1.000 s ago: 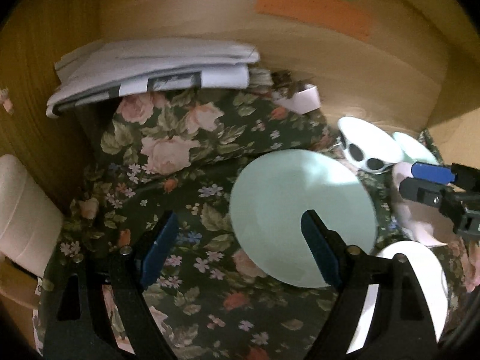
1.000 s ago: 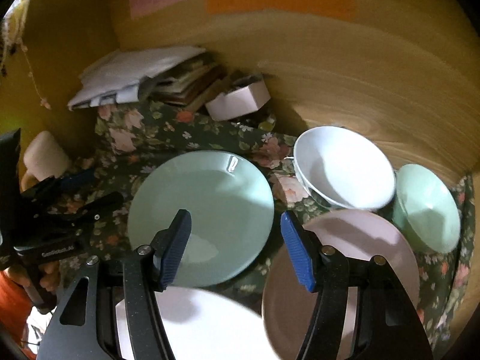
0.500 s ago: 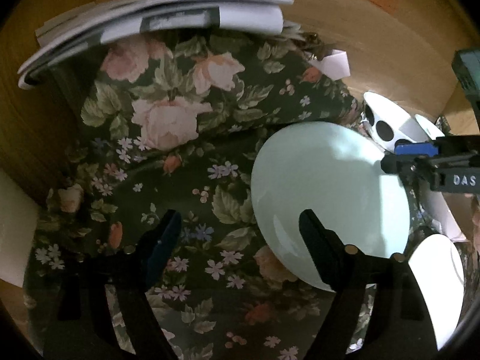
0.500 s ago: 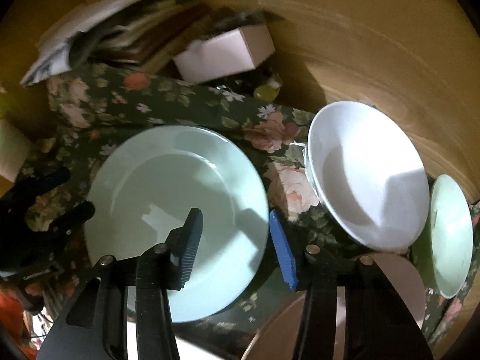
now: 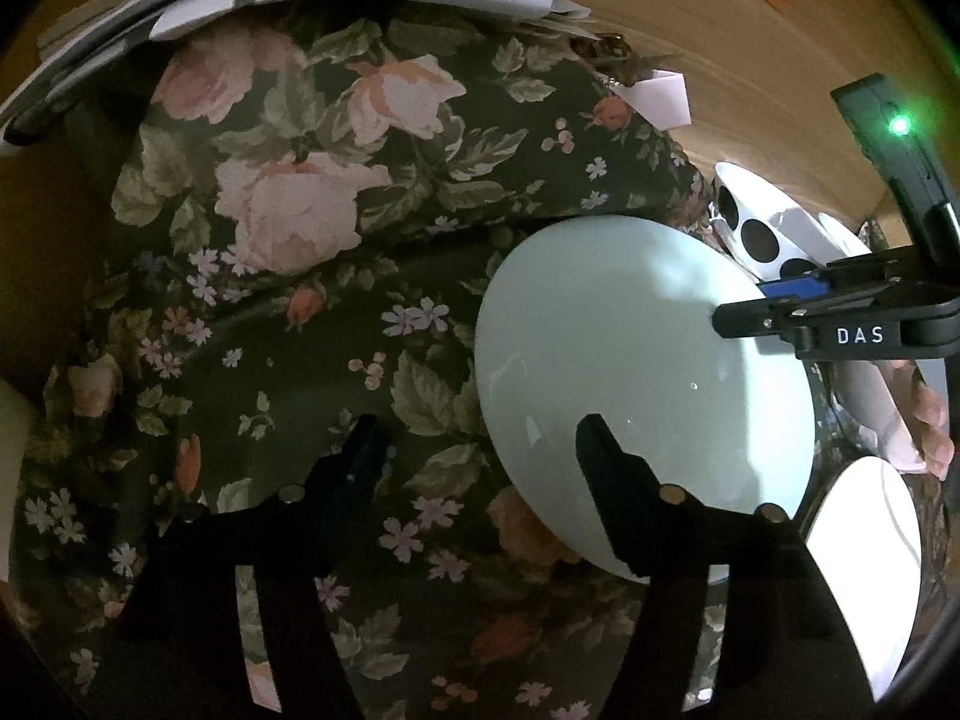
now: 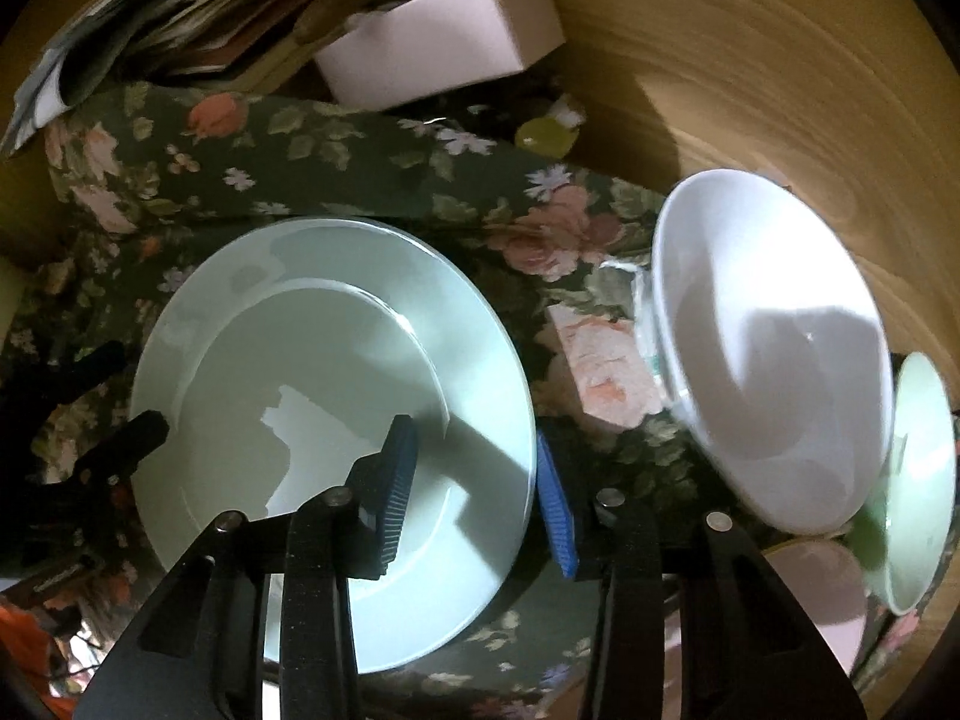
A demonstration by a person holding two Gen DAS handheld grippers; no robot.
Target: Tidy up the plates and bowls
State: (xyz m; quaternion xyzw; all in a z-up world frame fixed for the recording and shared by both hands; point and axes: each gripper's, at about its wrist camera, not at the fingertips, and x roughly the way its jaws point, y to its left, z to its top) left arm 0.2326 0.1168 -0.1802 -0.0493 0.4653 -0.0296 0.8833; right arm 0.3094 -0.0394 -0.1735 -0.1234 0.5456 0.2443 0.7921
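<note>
Both jaws have just been closing: right gripper (image 6: pixel 474 480) straddles the pale green plate's (image 6: pixel 312 396) rim, left gripper (image 5: pixel 480 450) empty over the floral cloth (image 5: pixel 312 276).

The room is dim and warm-toned, light falling from above and behind — the wooden wall (image 6: pixel 750 90) glows amber while the flowered cloth (image 5: pixel 288 312) stays murky. Hard shadows of the gripper arms cross the pale green plate (image 6: pixel 312 420), which carries small glints. The white bowl (image 6: pixel 774 354) is brightest, nearly washed out and slightly smeared. A green lamp (image 5: pixel 898 125) flares far right. Edges bend and darken to black — fisheye curvature.
</note>
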